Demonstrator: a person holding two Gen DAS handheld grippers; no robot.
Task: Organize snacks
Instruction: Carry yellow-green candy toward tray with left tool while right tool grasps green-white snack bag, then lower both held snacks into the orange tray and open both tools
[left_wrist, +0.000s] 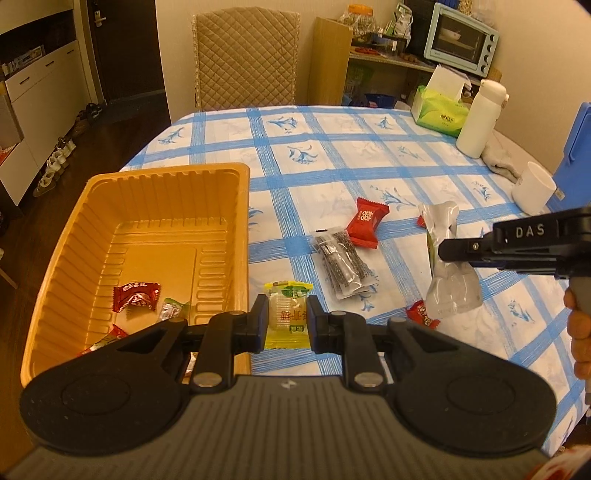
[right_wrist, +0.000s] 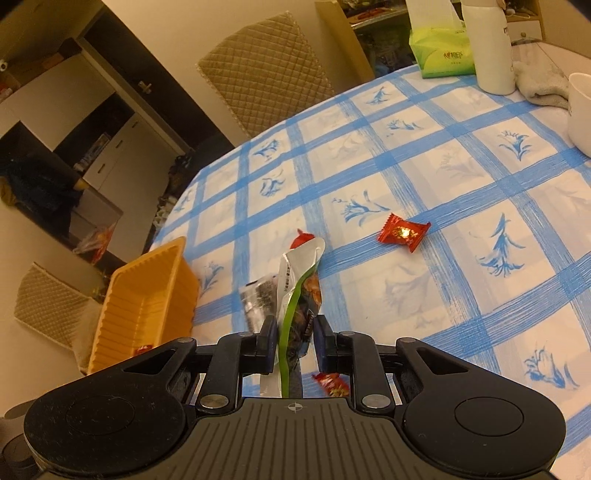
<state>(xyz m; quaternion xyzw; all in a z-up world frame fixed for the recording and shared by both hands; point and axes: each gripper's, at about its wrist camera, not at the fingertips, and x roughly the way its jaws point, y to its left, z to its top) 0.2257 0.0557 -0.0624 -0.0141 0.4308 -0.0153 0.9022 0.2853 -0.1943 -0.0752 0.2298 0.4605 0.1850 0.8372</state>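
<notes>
Blue-checked cloth covers the table (left_wrist: 369, 147), with a quilted chair (left_wrist: 245, 55) behind it. At the left edge sits the orange tray (left_wrist: 66, 266), a few wrapped sweets already on its floor. Just beside the tray's right wall, the left gripper (left_wrist: 287, 319) is clamped on a yellow-green snack packet (left_wrist: 288, 314). Further right on the cloth lie a clear pack of dark sticks (left_wrist: 341, 264) and a red candy (left_wrist: 367, 221). Rightmost, the right gripper (right_wrist: 294, 341) pinches a silvery pouch with a green stripe (right_wrist: 299, 280), held clear above the cloth.
</notes>
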